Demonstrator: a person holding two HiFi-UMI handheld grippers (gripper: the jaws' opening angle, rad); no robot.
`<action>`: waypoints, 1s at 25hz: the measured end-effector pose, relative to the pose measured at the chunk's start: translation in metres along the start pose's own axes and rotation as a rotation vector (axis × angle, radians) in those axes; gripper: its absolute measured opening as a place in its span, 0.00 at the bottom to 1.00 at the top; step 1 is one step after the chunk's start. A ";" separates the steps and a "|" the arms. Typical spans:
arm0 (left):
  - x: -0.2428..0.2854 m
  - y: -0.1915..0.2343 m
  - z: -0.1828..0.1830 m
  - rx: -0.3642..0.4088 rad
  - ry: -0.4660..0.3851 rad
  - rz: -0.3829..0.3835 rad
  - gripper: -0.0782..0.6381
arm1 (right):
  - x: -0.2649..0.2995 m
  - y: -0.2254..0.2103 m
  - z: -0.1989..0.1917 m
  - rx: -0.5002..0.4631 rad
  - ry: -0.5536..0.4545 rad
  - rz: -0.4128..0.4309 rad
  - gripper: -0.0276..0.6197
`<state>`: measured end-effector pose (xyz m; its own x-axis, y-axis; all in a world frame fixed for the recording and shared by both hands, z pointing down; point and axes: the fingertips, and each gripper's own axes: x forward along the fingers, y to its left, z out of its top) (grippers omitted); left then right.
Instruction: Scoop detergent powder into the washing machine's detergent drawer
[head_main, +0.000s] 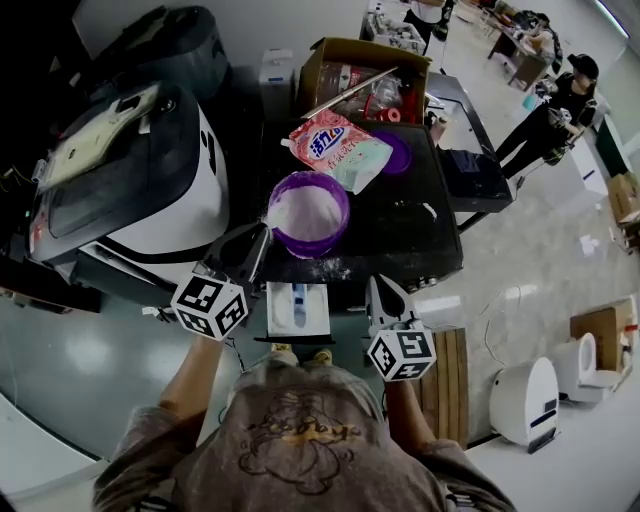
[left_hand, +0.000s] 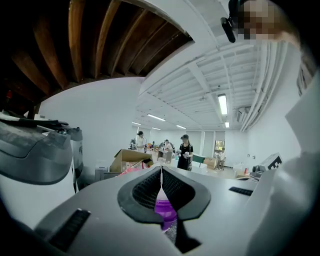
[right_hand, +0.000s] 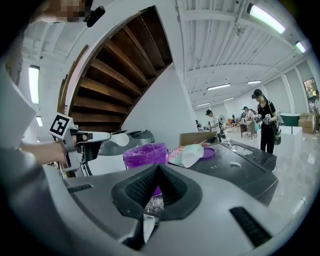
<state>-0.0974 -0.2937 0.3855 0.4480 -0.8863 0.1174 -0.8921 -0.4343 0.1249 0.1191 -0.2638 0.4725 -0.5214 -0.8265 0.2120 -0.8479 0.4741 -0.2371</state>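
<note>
A purple tub (head_main: 307, 212) of white powder stands on the black washer top (head_main: 420, 235), also seen as the purple tub (right_hand: 145, 155) and tub (left_hand: 165, 207). The white detergent drawer (head_main: 297, 308) is pulled out below the front edge. My left gripper (head_main: 258, 240) hovers at the tub's near left rim, shut on a white scoop (right_hand: 120, 139); its jaws (left_hand: 161, 172) pinch the thin scoop handle. My right gripper (head_main: 378, 285) is beside the drawer's right, jaws (right_hand: 158, 167) shut with nothing between them. The detergent bag (head_main: 340, 148) lies behind the tub.
A purple lid (head_main: 397, 152) lies by the bag, and an open cardboard box (head_main: 365, 75) stands behind. A white-and-black machine (head_main: 130, 180) sits at the left. A wooden pallet (head_main: 450, 385) and a white appliance (head_main: 525, 400) are on the floor at right. People (head_main: 555, 105) stand far off.
</note>
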 end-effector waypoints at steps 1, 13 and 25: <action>0.005 0.002 0.002 0.013 0.014 -0.016 0.14 | 0.002 0.001 0.001 0.000 -0.002 0.001 0.04; 0.076 -0.013 -0.006 0.306 0.254 -0.308 0.14 | 0.013 0.000 0.006 0.012 -0.039 -0.047 0.04; 0.126 -0.017 -0.046 0.552 0.550 -0.493 0.14 | 0.009 -0.018 0.000 0.045 -0.044 -0.102 0.04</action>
<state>-0.0230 -0.3907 0.4436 0.6239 -0.4409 0.6453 -0.4315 -0.8827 -0.1860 0.1302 -0.2798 0.4787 -0.4272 -0.8828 0.1955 -0.8907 0.3738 -0.2586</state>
